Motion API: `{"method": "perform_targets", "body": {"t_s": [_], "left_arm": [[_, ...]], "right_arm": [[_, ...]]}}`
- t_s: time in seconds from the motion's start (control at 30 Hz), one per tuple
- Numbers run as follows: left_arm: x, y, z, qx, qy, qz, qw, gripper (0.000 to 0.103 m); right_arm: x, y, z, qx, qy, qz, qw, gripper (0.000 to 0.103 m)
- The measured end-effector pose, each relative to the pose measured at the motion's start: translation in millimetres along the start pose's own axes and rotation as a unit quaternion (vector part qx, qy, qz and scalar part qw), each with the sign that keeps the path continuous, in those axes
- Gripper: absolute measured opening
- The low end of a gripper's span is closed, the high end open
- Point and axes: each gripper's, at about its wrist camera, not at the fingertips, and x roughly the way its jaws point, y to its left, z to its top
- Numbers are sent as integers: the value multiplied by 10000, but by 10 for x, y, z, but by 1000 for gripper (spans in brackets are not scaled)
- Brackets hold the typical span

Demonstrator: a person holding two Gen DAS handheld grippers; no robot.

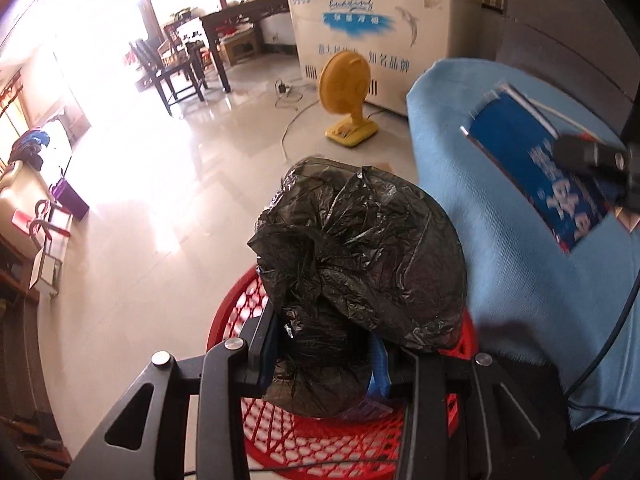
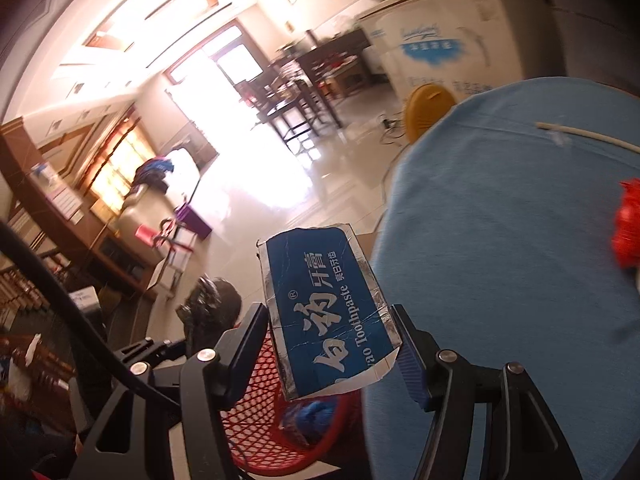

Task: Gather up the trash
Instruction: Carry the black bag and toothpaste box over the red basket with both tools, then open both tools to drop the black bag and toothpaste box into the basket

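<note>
My left gripper is shut on a crumpled black plastic bag, which bulges above the fingers over a red mesh basket on the floor. My right gripper is shut on a flattened blue toothpaste box, held at the edge of a table with a blue cloth, above the red basket. In the left wrist view the toothpaste box shows over the blue cloth. The black bag appears to the box's left in the right wrist view.
A red crumpled item and a white stick lie on the cloth. A yellow fan stands on the tiled floor before a white chest freezer. Dark wooden table and chairs are farther back. Shelves with boxes line the left.
</note>
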Motion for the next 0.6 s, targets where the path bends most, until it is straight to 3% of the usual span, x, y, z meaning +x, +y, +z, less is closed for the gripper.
{"method": "perform_targets", "body": {"t_s": [0.37, 0.6], "left_arm": [[247, 39, -324, -10, 806, 15, 9967, 40], [319, 171, -328, -399, 776, 158, 9961, 40]], "right_arm": [[527, 174, -175, 77, 666, 422, 9969, 65], [826, 298, -322, 94, 1044, 483, 9933, 65]]}}
